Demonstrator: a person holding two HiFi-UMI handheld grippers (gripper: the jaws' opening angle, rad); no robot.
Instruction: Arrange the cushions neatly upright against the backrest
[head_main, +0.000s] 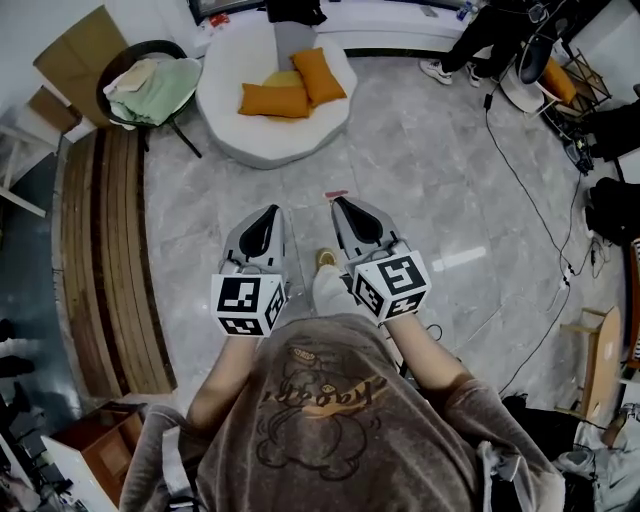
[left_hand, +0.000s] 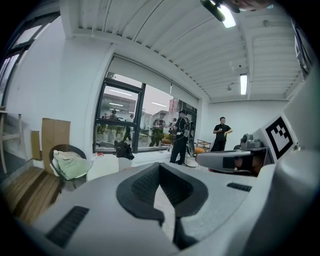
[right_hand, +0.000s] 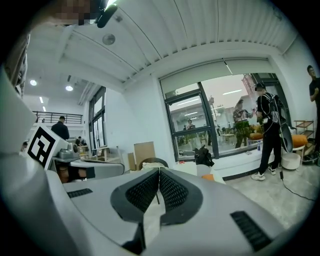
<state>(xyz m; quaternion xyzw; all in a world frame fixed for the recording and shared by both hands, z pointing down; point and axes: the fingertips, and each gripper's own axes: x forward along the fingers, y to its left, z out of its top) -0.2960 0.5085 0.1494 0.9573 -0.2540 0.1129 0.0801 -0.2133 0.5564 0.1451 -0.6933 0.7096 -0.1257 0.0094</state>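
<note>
- Left gripper (head_main: 271, 214) and right gripper (head_main: 341, 205): held side by side above grey floor (head_main: 450, 180), jaws closed, nothing between them.
- Orange cushions (head_main: 275, 100): lying on white sofa (head_main: 240, 135), well ahead of both grippers.

Head view: bright, even, flat light; soft shadows only; glossy grey marble floor (head_main: 430, 170) carries pale streak of reflected light right of centre. Strong barrel bend, corners dimmer. Gripper views: fisheye circles, black vignette round edges. Long white ceiling tube lamp (left_hand: 243, 84) glares, blown out. Tall dark-framed window (right_hand: 220, 125) overexposed in places. Near body of grey plastic left gripper (left_hand: 160, 166) soft, out of focus.
</note>
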